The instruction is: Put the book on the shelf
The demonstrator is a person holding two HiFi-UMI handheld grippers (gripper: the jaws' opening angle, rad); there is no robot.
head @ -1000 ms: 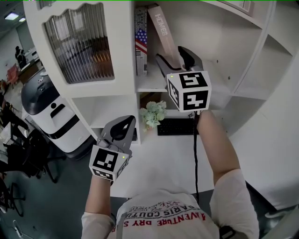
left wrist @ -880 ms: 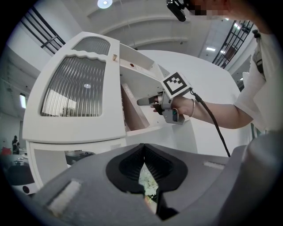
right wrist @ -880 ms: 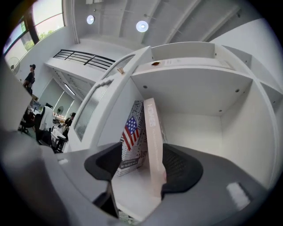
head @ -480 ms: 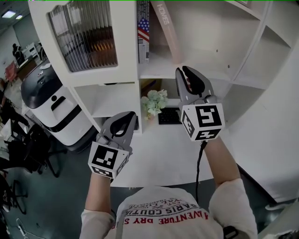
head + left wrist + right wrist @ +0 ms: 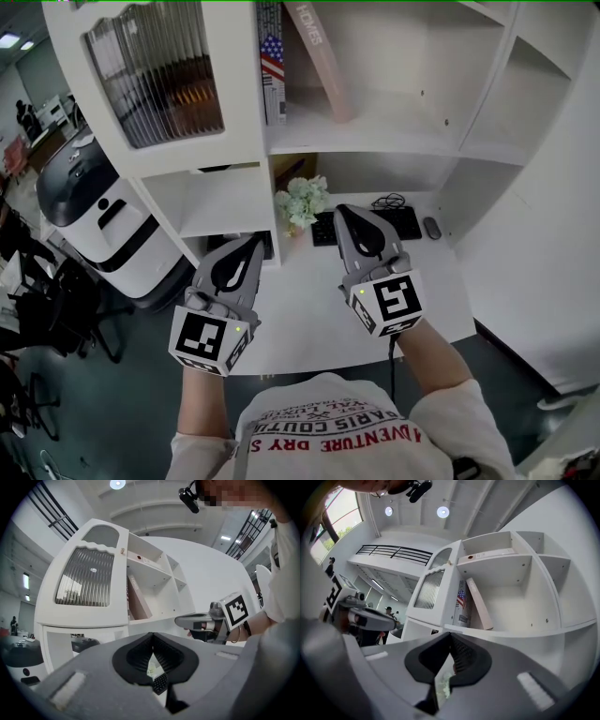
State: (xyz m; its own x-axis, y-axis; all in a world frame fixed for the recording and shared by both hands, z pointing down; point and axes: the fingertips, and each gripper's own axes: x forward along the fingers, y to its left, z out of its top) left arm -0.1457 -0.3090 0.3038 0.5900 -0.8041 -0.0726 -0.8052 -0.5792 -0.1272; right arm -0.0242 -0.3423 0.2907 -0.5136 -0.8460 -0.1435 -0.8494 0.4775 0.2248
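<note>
A pink book leans leftward on the upper shelf, its top next to an upright book with a flag spine. In the right gripper view the pink book rests free in its compartment. My right gripper hovers over the desk, well below and apart from the shelf, shut with nothing between its jaws. Beside it on the left, my left gripper is shut and empty too. The left gripper view looks past its own shut jaws to the pink book and the right gripper.
A small plant, a black keyboard and a mouse sit at the back of the white desk. A cabinet door with ribbed glass is at upper left. A white machine stands on the floor at left.
My right gripper has drawn back from the shelf down to desk height and its jaws have closed empty. The pink book stays leaning on the shelf. The left gripper barely moved.
</note>
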